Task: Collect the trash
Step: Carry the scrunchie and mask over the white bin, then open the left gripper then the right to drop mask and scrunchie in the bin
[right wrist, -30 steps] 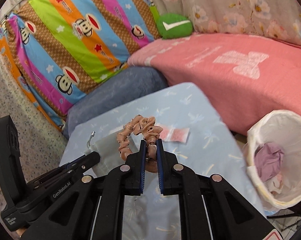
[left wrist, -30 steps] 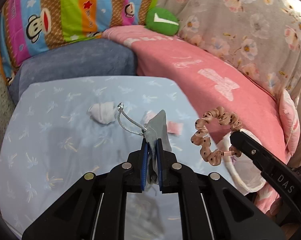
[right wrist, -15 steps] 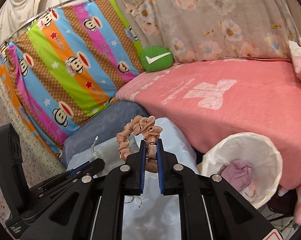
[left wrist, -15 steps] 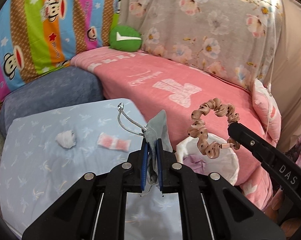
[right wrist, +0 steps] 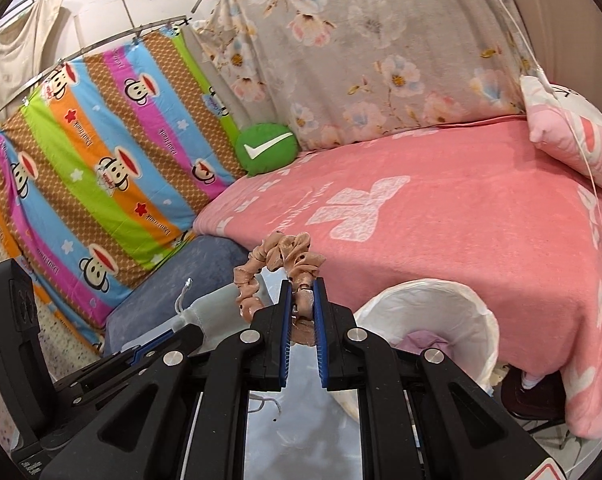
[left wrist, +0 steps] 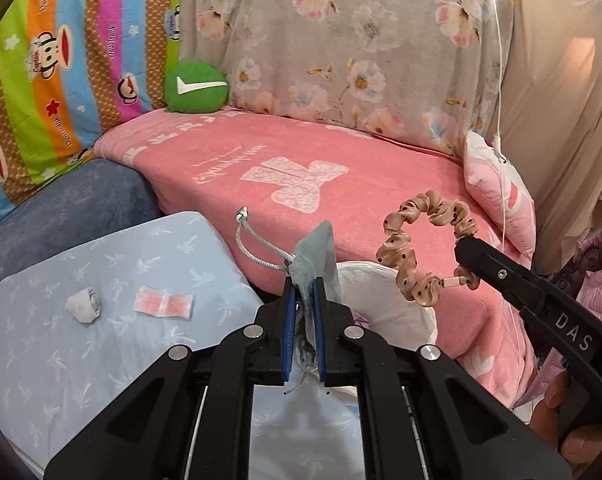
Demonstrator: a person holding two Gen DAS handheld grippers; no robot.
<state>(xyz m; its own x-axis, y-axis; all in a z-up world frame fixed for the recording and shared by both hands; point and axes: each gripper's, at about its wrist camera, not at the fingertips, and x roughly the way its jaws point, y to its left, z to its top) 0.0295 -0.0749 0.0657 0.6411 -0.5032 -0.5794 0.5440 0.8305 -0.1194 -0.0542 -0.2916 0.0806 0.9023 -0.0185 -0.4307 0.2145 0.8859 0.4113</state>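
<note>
Left gripper is clamped on a grey drawstring pouch, right gripper pinches a tan dotted scrunchie. The white-lined bin sits just beyond and below both tips. A crumpled tissue and what looks like a pink wrapper lie on the blue cloth left of the left gripper.

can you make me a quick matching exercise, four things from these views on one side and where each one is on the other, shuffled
Things:
1. scrunchie
2. grey drawstring pouch
3. crumpled tissue
4. green cushion

Places:
A. lying on the light blue sheet
B. clamped in the left gripper
C. on the pink blanket's far corner
D. clamped in the right gripper

Pairs: 1-D, 2-B, 3-A, 4-C
</note>
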